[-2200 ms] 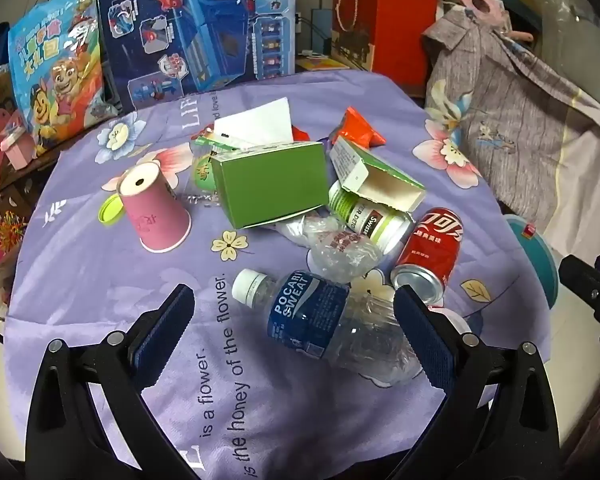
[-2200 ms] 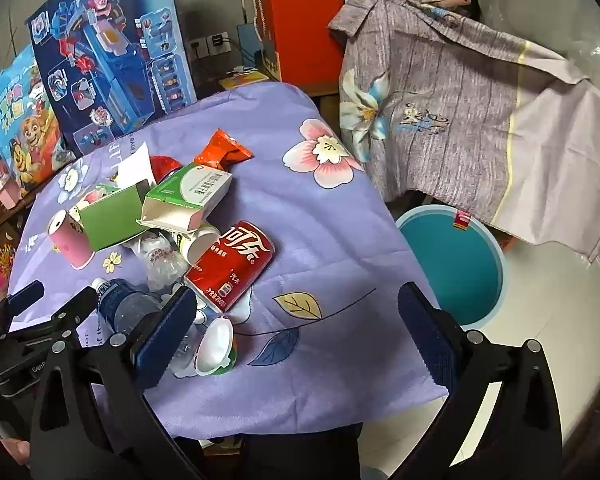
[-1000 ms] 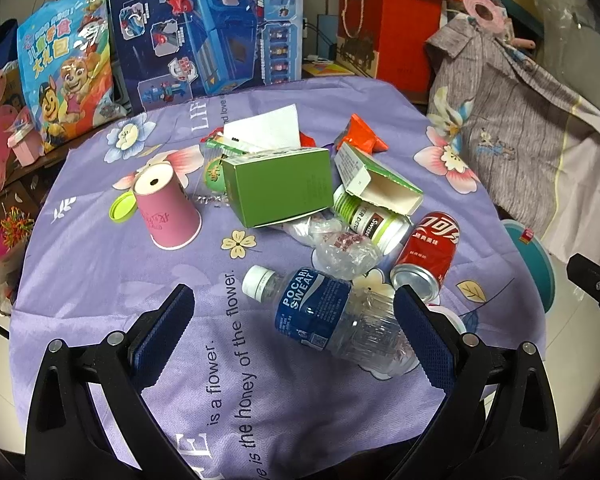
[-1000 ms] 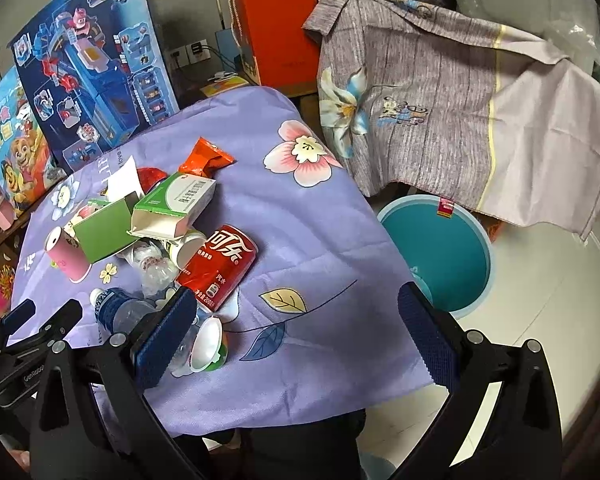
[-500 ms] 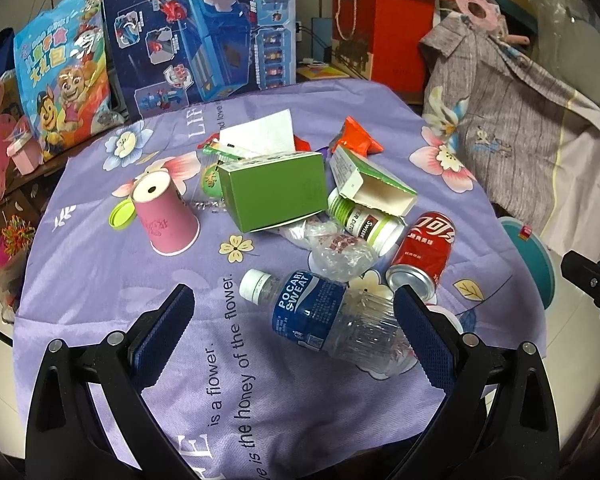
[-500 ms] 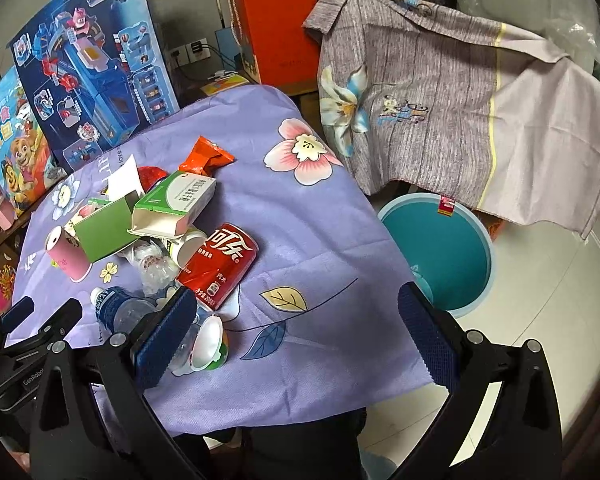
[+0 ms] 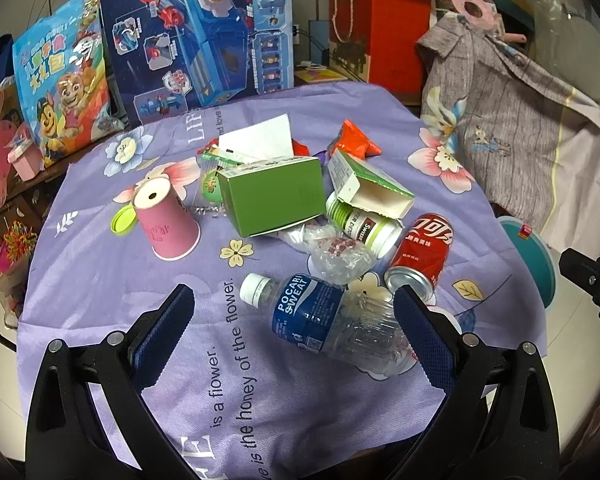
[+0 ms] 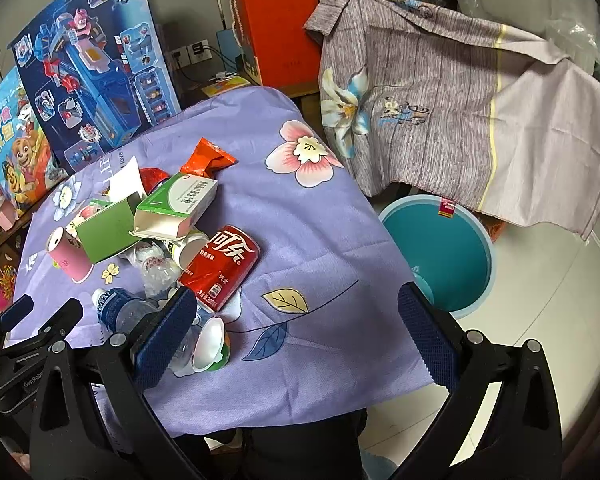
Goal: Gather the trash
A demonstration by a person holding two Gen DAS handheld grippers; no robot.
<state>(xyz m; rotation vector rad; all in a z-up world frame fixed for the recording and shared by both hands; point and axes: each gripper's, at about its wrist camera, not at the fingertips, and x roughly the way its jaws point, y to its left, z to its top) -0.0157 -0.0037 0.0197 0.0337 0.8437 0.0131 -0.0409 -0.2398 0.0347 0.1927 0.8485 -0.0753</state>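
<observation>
Both tongs hang spread and empty: left gripper (image 7: 292, 316) frames the crushed clear blue-labelled plastic bottle (image 7: 332, 320) lying on the purple tablecloth (image 7: 100, 280). Pinch across its label, then carry to the teal round bin (image 8: 440, 256) beside the right gripper (image 8: 296, 328).

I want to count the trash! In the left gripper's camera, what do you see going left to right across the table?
Lime green lid → pink paper cup → green box → white supplement bottle → red cola can.
</observation>
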